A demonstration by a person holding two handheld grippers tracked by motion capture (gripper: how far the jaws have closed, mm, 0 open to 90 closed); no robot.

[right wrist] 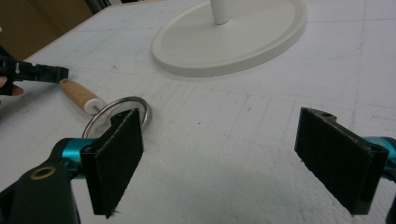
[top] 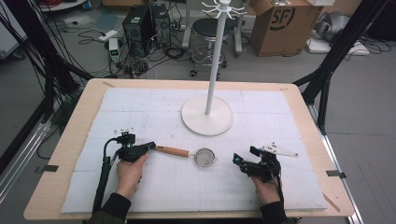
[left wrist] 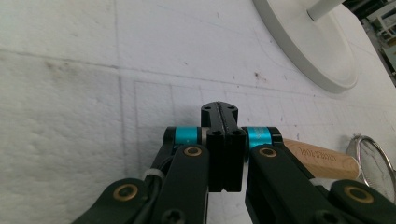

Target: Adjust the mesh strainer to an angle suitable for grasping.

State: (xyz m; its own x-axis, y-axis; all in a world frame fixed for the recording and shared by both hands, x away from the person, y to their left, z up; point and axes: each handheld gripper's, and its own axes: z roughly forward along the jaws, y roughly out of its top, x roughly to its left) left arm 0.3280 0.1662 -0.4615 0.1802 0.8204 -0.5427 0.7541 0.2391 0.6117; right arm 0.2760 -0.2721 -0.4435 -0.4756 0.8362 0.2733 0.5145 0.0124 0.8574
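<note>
While both forearms come in over the near edge of the worktop, the left hand (top: 129,170) holds the left gripper (top: 150,146) low, aimed to the right along the surface, its jaws pressed flat together with nothing between them; in the left gripper view the wooden handle (left wrist: 322,160) lies just beside and behind the closed tips. Toward the near right corner, the right hand (top: 265,185) holds the right gripper (top: 237,159) aimed left, its two pads (right wrist: 116,156) spread wide apart over bare surface. Between the two grippers, near the middle of the worktop, lies a small strainer (top: 204,157): its long axis runs left to right, the handle toward the left gripper and the round mesh bowl toward the right one. A white padded mat (top: 154,186) scored with a faint grid covers most of the wooden table (top: 74,140). Farther back, toward the far edge, stands a white rack (top: 207,114) with a round base, an upright pole and hooks at the top. Beyond the table are a cardboard box (top: 280,23), a stool (top: 208,28), computer towers (top: 140,25) and loose cables on a grey floor
</note>
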